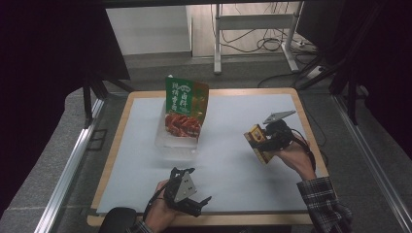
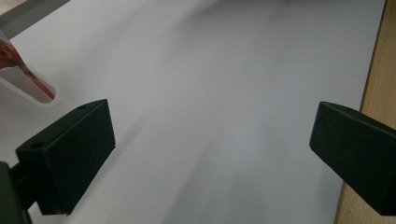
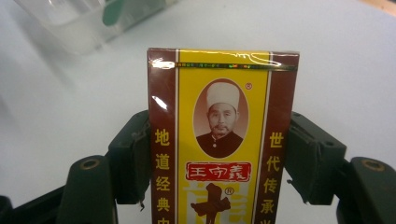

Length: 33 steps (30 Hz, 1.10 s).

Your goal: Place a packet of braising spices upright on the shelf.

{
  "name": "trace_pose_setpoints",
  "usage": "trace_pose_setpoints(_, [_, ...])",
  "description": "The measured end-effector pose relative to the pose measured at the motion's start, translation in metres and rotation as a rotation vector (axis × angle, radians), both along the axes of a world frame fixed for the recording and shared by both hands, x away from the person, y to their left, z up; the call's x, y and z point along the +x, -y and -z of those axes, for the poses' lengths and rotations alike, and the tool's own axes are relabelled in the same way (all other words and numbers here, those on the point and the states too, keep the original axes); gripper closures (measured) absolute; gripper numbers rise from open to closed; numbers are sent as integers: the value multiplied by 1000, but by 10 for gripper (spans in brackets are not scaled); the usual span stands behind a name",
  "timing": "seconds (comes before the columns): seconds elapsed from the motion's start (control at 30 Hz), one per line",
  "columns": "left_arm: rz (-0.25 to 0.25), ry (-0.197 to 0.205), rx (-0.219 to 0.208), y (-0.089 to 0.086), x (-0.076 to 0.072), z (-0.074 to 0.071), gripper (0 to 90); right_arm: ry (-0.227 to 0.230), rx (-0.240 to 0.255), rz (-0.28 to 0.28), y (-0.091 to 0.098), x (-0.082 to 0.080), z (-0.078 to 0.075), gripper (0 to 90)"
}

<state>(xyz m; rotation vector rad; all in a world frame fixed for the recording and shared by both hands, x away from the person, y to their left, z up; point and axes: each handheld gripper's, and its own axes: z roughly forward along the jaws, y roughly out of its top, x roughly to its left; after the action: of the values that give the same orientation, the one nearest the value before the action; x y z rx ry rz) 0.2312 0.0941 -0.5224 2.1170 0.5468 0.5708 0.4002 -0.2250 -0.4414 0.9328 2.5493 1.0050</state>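
A yellow and maroon box (image 3: pixel 223 140) with Chinese print is clamped by its long sides between the jaws of my right gripper (image 3: pixel 219 154). From above, that box (image 1: pixel 256 141) hangs tilted over the right part of the white mat, with the right gripper (image 1: pixel 266 141) behind it. A green and red food pouch (image 1: pixel 184 108) stands upright in a clear plastic tray (image 1: pixel 175 145) at the mat's middle back. My left gripper (image 1: pixel 199 204) rests near the front edge, jaws wide apart over bare mat (image 2: pixel 210 93) with nothing between them.
The white mat (image 1: pixel 228 170) lies on a wooden tabletop (image 1: pixel 311 145) whose rim shows all round. A corner of the clear tray (image 2: pixel 28 86) shows at the left of the left gripper view. Metal rails run along both table sides.
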Motion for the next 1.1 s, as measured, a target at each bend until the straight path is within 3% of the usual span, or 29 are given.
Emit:
trace_pose_setpoints(0.23, [-12, -6, -23, -3, 0, -2, 0, 38, 62, -22, -10, 0, -5, 321])
trace_pose_setpoints(0.53, [-3, -10, -18, -2, -1, -3, 0, 114, 148, -54, -28, -1, -14, 320])
trace_pose_setpoints(0.83, [-1, -22, -35, -5, -7, -3, 0, 156, 218, -46, -42, 1, -19, 320])
trace_pose_setpoints(1.1, [3, -29, -33, -4, -7, -3, 0, 188, 250, -85, -62, 2, -23, 320])
